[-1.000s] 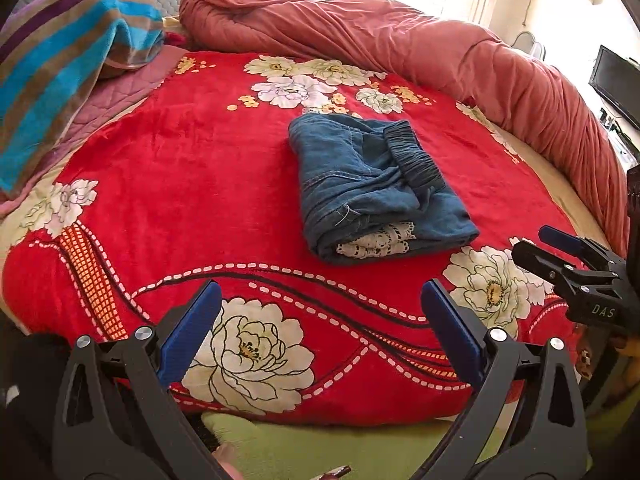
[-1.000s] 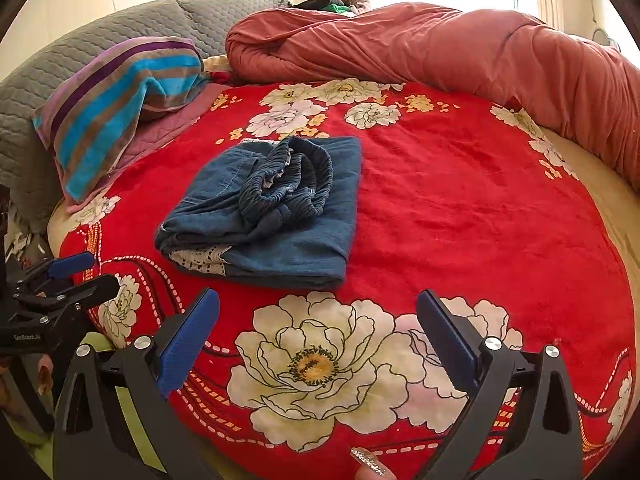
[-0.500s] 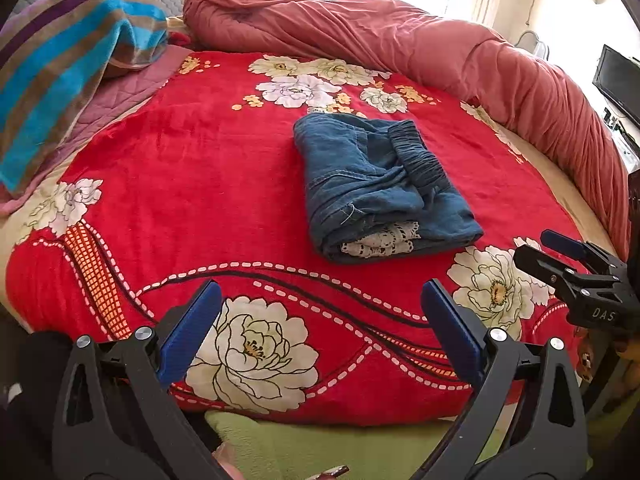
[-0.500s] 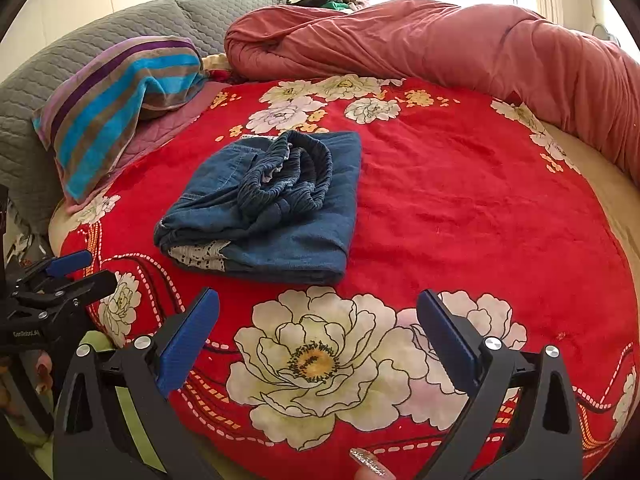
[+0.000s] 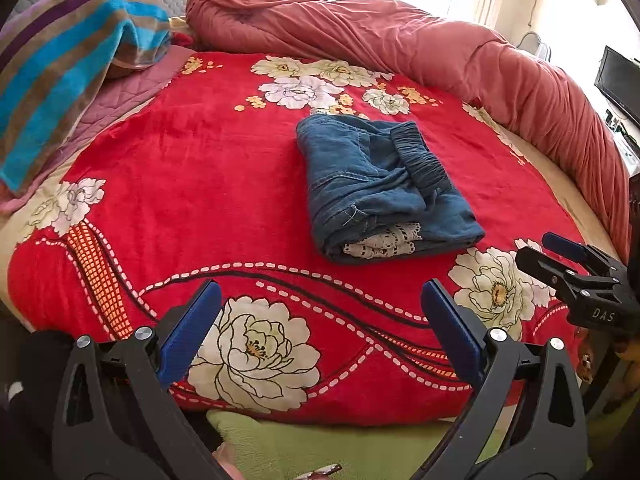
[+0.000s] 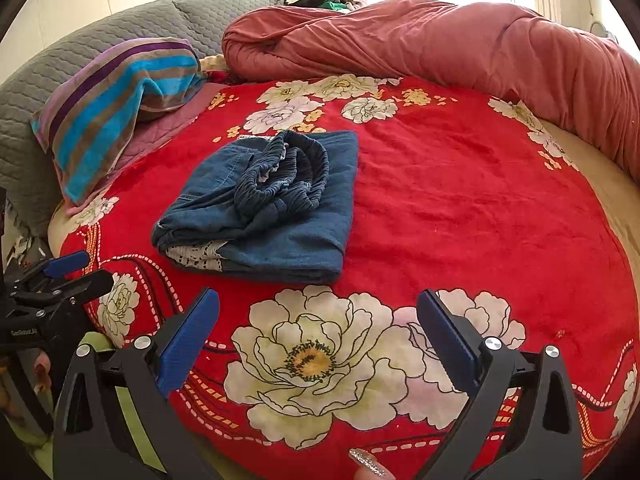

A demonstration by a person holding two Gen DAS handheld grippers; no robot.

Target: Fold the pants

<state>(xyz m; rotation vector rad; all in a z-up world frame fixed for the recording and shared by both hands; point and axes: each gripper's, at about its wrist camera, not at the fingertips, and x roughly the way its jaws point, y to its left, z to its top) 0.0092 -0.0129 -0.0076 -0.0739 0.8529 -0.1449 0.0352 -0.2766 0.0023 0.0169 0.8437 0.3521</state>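
The blue denim pants (image 5: pixel 380 184) lie folded into a compact bundle on the red floral blanket (image 5: pixel 200 184), with the elastic waistband on top and white lace trim at the near end. They also show in the right wrist view (image 6: pixel 272 208). My left gripper (image 5: pixel 320 328) is open and empty, held near the bed's front edge, well short of the pants. My right gripper (image 6: pixel 318 332) is open and empty, also back from the pants. Each gripper shows in the other's view: the right gripper (image 5: pixel 560 260), the left gripper (image 6: pixel 76 270).
A rolled pink-red duvet (image 5: pixel 400 40) curves along the bed's far and right side. A striped pillow (image 5: pixel 68 60) and grey quilted headboard (image 6: pixel 80 52) stand at the left. A green sheet (image 5: pixel 320 444) shows below the blanket's front edge. A dark screen (image 5: pixel 620 80) stands far right.
Both views have shifted slightly; the pants lie the same way. Both grippers stay open and empty, back from the pants.
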